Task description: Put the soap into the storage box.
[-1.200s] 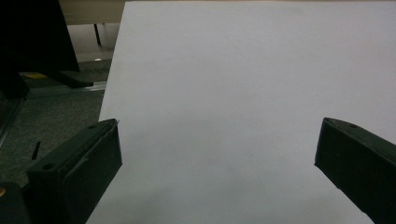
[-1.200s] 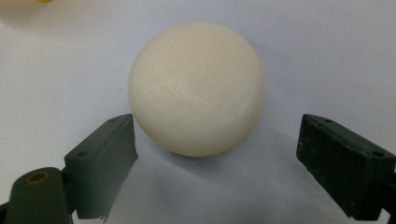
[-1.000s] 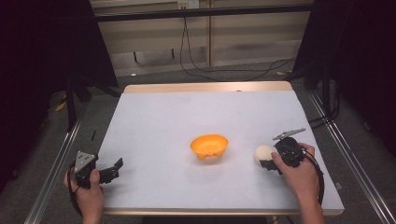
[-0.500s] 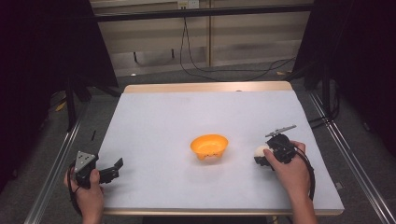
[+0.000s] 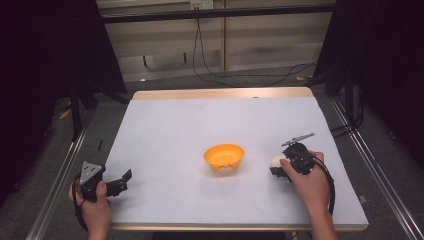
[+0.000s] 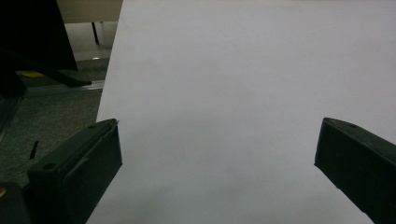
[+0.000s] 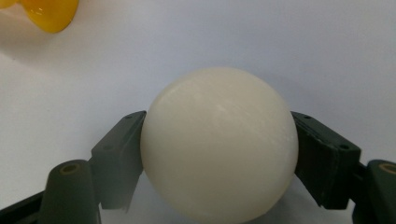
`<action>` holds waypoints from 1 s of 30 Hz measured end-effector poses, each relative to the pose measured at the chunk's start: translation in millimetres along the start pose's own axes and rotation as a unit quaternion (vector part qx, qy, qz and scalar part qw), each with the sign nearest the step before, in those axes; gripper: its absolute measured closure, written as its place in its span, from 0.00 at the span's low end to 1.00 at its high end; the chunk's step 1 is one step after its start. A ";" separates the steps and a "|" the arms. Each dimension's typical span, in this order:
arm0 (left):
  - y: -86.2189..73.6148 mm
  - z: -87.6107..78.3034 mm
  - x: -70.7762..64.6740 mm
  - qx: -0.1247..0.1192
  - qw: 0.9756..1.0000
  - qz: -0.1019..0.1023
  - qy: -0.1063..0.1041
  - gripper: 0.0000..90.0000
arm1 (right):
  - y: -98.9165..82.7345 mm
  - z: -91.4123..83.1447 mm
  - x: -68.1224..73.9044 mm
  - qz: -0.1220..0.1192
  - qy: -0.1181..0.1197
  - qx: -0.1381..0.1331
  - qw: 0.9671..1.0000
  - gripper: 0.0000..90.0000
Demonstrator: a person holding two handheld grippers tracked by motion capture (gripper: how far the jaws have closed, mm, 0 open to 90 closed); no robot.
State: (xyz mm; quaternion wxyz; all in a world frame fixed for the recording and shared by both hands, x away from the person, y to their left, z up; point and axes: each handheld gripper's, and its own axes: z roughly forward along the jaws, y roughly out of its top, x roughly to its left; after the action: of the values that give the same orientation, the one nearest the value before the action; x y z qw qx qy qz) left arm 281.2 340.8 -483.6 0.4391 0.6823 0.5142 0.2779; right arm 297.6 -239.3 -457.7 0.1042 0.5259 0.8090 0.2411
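A cream-white ball (image 7: 219, 140) rests on the white table sheet (image 5: 200, 125), right of an orange bowl (image 5: 224, 156) that stands near the table's middle. My right gripper (image 5: 277, 168) has both jaws pressed on the ball's sides; they have just been closing onto it. In the right gripper view the bowl (image 7: 49, 14) sits at the top left corner, beyond the ball. My left gripper (image 5: 124, 181) lies at the table's front left, its jaws wide apart. In the left gripper view its jaws (image 6: 217, 154) frame only bare sheet.
A wooden strip (image 5: 225, 93) borders the table's far edge. Metal rails (image 5: 55, 180) run along both sides of the table. Cables (image 5: 210, 65) hang and lie on the floor behind it. Dark curtains flank the space.
My right hand has slid a little left and toward the front edge, and its jaws have shut on the white ball. The left hand has kept still.
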 end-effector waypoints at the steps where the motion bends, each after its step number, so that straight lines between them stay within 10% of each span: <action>1: 0.0 0.0 0.0 0.000 1.000 0.000 0.000 0.00 | 0.6 0.4 0.0 -0.003 0.001 -0.003 1.000 0.27; 30: 0.0 0.1 -0.1 0.000 1.000 0.001 0.001 0.00 | 26.6 -14.2 12.0 -0.015 0.018 -0.026 0.999 0.27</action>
State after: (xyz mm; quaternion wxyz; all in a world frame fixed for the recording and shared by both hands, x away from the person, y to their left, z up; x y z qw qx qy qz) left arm 281.3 340.8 -483.6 0.4384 0.6823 0.5141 0.2794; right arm 307.8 -223.7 -431.2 0.1067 0.5063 0.8120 0.2702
